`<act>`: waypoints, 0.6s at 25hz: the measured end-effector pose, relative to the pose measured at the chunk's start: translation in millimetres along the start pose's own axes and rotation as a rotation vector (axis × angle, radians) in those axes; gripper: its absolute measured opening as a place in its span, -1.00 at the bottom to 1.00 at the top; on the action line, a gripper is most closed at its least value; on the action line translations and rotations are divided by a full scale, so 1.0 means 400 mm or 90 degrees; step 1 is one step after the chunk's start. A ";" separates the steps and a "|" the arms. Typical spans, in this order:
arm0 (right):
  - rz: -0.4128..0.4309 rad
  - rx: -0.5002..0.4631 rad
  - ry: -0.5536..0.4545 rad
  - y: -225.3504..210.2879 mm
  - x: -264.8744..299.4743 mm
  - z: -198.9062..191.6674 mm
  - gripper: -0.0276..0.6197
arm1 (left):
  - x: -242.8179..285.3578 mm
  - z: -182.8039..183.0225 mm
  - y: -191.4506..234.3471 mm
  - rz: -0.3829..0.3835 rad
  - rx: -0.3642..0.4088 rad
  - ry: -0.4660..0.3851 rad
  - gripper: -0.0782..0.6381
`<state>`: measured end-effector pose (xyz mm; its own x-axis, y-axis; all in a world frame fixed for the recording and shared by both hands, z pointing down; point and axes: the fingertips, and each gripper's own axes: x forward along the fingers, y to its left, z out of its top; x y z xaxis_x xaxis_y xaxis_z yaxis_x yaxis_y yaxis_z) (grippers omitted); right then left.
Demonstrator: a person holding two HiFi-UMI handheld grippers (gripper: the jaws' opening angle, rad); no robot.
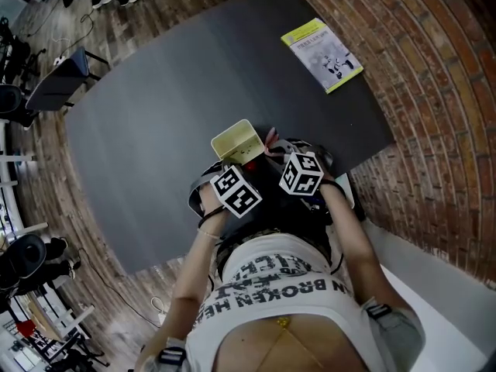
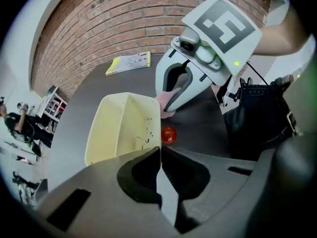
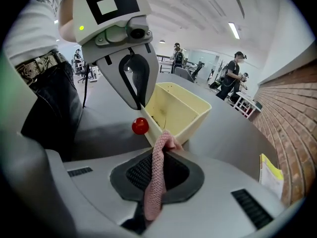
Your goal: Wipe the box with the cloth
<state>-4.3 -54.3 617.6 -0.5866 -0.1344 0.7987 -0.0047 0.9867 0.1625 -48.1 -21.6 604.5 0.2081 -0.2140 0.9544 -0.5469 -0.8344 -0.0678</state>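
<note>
Head view first: the pale yellow box (image 1: 236,140) sits on the dark table (image 1: 155,122), close to the edge where the person stands, with both grippers crowded in at its near side. A yellow-edged booklet (image 1: 322,54) lies well apart, towards the far right corner by the brick wall.

In the left gripper view, the left gripper (image 2: 159,150) has its jaws pressed together on the thin wall of the box at a near corner, and the wall's edge runs straight into the seam between them. The box is open-topped, with small dark specks on its inner face. A small red ball (image 2: 168,135) rests on the table just beside that corner, outside the box.

In the right gripper view, the right gripper (image 3: 158,150) pinches a pink knitted cloth (image 3: 157,177). The strip runs up between the dark pads and its bunched end lies against the outer wall of the box, just under the rim. People stand and walk in the bright room beyond the table.
</note>
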 end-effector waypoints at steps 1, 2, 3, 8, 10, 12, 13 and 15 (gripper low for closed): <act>0.004 0.001 -0.002 0.005 0.001 0.003 -0.86 | 0.001 0.005 -0.003 0.001 -0.016 -0.001 -0.73; 0.006 0.003 -0.005 0.009 0.002 0.007 -0.86 | 0.003 0.010 -0.007 0.000 -0.028 -0.003 -0.73; 0.007 0.004 -0.007 0.012 0.004 0.011 -0.86 | 0.005 0.016 -0.011 -0.003 -0.038 -0.007 -0.73; 0.006 -0.027 0.002 0.021 0.017 0.025 -0.86 | 0.014 0.035 -0.028 0.005 -0.019 -0.006 -0.73; 0.007 -0.067 0.016 0.025 0.019 0.020 -0.86 | 0.017 0.037 -0.030 0.014 0.000 0.002 -0.73; 0.010 -0.104 0.032 0.031 0.024 0.016 -0.86 | 0.019 0.037 -0.029 0.013 0.003 -0.002 -0.73; 0.012 -0.114 0.038 0.033 0.027 0.015 -0.86 | 0.018 0.037 -0.029 0.011 0.003 -0.009 -0.73; 0.014 -0.112 0.038 0.033 0.025 0.014 -0.86 | 0.013 0.038 -0.029 0.008 0.013 -0.026 -0.71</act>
<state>-14.8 -42.3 624.3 -0.5352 -0.1237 0.8356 0.1520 0.9590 0.2393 -28.1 -20.7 605.7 0.2342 -0.2454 0.9407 -0.5333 -0.8414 -0.0867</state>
